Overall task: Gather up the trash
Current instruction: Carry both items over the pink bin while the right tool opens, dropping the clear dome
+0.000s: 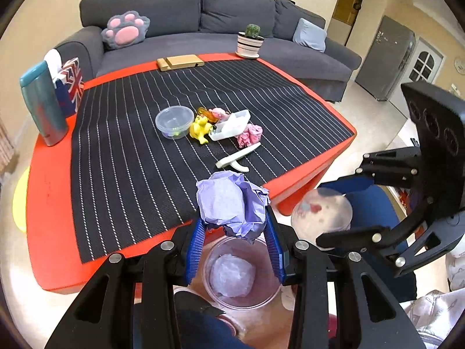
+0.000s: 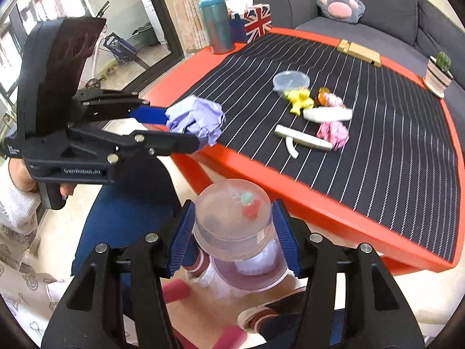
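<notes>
Purple paper wad point(image 1: 232, 203) pinched in left gripper point(image 1: 235, 226), poised above clear bin point(image 1: 241, 273) on floor beside red table point(image 1: 52, 218). Bin lid point(image 2: 232, 221) clamped in right gripper point(image 2: 234, 241). Best centred over opening before letting go.

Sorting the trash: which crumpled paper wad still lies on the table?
The pink wad, beside the white tray; the purple wad is held in the left hand-held gripper.

I see the crumpled paper point(image 1: 232, 203) above the open bin point(image 1: 241, 273), off the table's point(image 1: 49, 232) near edge; the lid point(image 1: 321, 213) hangs right (another wad point(image 1: 232, 274) lies inside).
</notes>
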Demonstrator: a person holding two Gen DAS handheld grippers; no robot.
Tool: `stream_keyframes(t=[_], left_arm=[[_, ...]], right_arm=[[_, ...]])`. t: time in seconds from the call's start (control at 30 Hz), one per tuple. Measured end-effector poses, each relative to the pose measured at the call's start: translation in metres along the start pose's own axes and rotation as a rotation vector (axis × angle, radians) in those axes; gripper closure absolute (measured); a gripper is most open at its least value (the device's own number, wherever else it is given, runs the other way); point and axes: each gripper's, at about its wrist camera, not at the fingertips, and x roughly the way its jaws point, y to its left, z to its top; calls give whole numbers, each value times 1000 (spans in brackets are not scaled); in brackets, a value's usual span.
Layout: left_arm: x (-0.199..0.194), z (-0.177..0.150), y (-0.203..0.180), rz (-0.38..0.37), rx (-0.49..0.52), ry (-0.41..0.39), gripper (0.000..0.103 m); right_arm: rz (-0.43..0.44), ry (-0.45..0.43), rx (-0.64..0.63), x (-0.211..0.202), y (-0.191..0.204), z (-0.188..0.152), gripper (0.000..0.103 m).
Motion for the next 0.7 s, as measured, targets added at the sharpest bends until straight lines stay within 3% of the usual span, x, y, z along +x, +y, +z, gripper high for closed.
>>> stream_keyframes(t=[0.07, 0.1, 0.13, 0.33, 0.7], left_arm=[[0, -2, -2, -4, 2, 5, 64], [1, -3, -3, -5, 2, 7, 64], [1, -3, -3, -6, 2, 8, 64], [4, -6, -6, -11, 5, 19, 64], [8, -10, -17, -27, 24, 38, 64]], right_arm=[[3, 6, -1, 2, 1, -4, 41], [0, 5, 2, 1, 0, -6, 27], [-1, -5, 8, 0, -1, -7, 18], [-25, -17, 42, -3, -10, -11, 11], [-54, -41, 81, -14, -23, -14, 7]])
